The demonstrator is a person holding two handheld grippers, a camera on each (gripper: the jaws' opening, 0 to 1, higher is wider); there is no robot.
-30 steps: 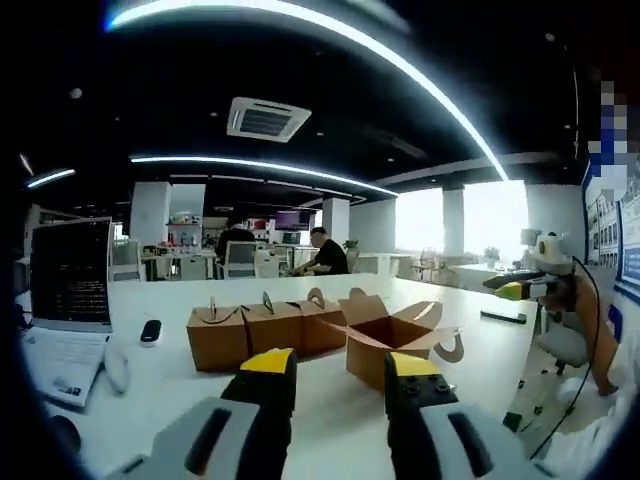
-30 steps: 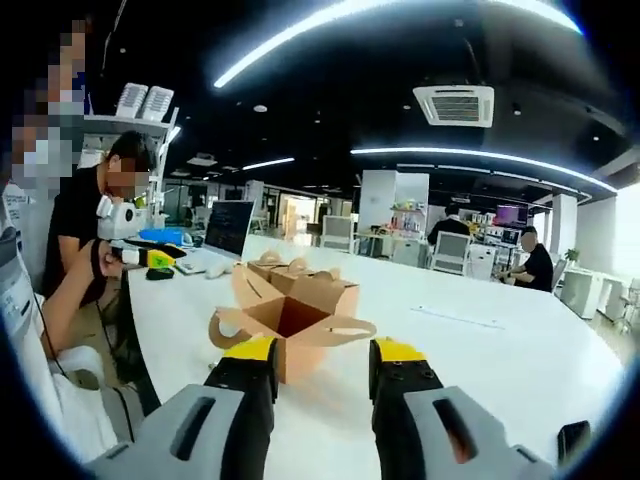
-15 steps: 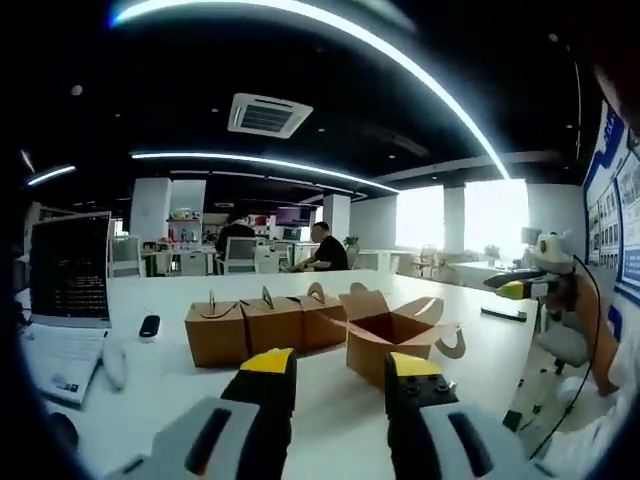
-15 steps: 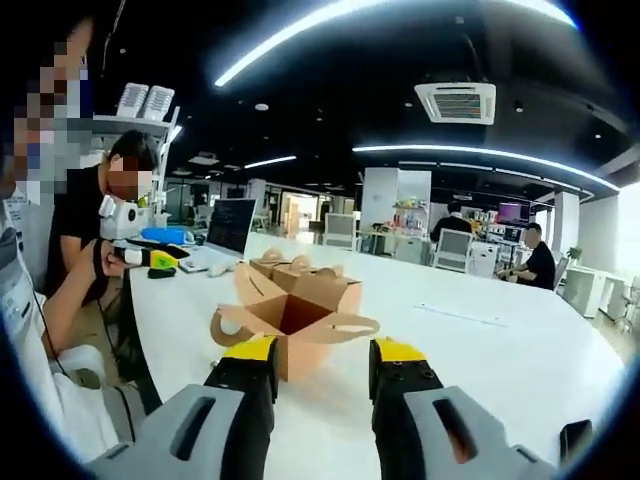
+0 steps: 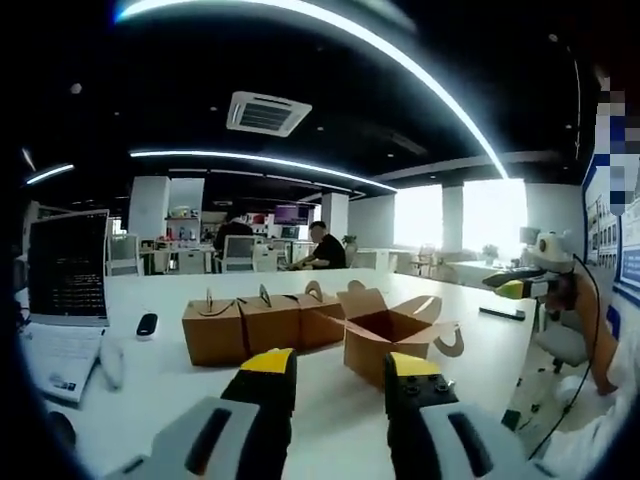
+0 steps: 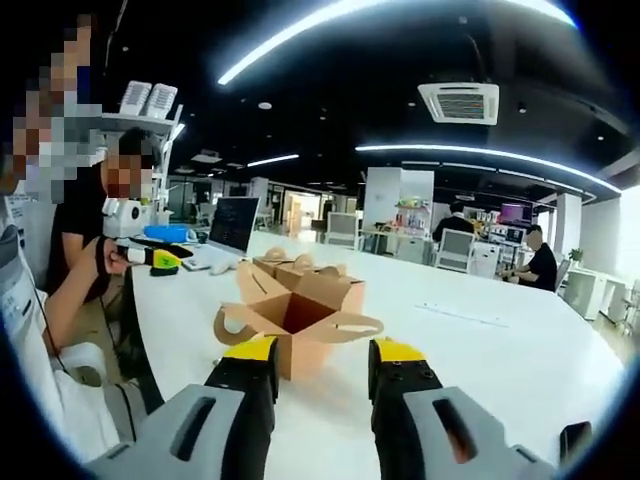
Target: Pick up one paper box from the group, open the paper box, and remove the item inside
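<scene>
Opened paper box (image 5: 385,337), flaps spread

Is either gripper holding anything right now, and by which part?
Nothing is held. Left gripper and right gripper are open, short of the open box.

No readable text anywhere. Perhaps rows of lines on the laptop screen (image 5: 68,268), too blurred to make out.
</scene>
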